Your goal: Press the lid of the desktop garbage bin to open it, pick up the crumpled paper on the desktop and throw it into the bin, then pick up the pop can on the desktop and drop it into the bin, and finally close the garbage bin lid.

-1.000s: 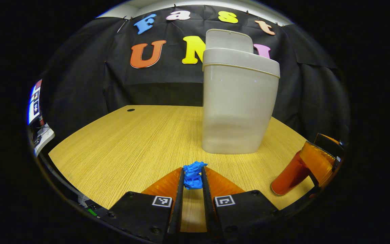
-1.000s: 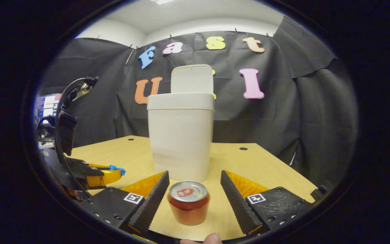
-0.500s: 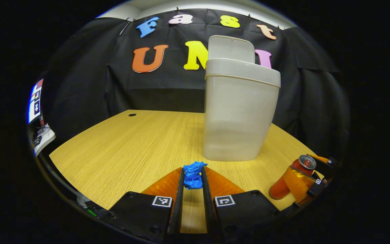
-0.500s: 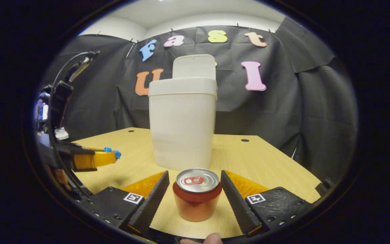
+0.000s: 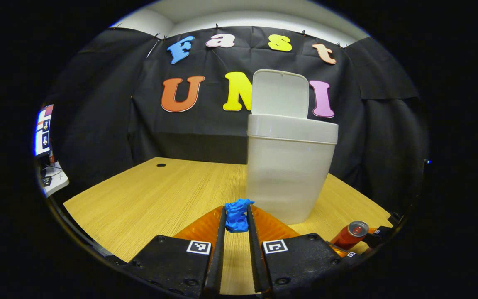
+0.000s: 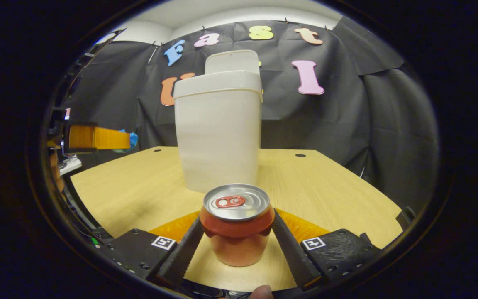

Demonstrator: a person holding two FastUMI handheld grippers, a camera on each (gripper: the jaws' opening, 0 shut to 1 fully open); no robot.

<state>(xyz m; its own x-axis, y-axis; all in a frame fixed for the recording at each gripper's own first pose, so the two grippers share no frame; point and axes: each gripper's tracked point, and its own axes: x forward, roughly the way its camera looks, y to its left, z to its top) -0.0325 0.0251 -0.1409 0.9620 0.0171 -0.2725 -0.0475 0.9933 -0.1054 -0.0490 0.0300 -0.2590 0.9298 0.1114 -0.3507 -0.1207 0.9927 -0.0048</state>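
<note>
Left gripper (image 5: 236,220): fingers drawn narrow on the blue crumpled paper (image 5: 236,214), held clear above the bench (image 5: 147,195); in the right gripper view it sits at the far left (image 6: 129,140), partly cut off, only a scrap of paper (image 6: 132,139) showing past its tips. Garbage bin (image 5: 288,166): upright toward the bench's far edge, near the middle, lid (image 5: 280,93) standing open behind the rim; interior hidden in both views. Pop can (image 6: 236,224): upright near the bench's near edge, between the right gripper's (image 6: 237,232) fingers, both of which lie against its sides; whether its base rests on the bench cannot be told. In the left gripper view the can (image 5: 350,234) lies low at the right, its lower part cut off. A fingertip (image 6: 260,292) shows at the bottom edge of the right gripper view. Change over the last second: the left gripper has risen, paper with it; the right gripper's fingers, then spread wide of the can, have closed against it.
</note>
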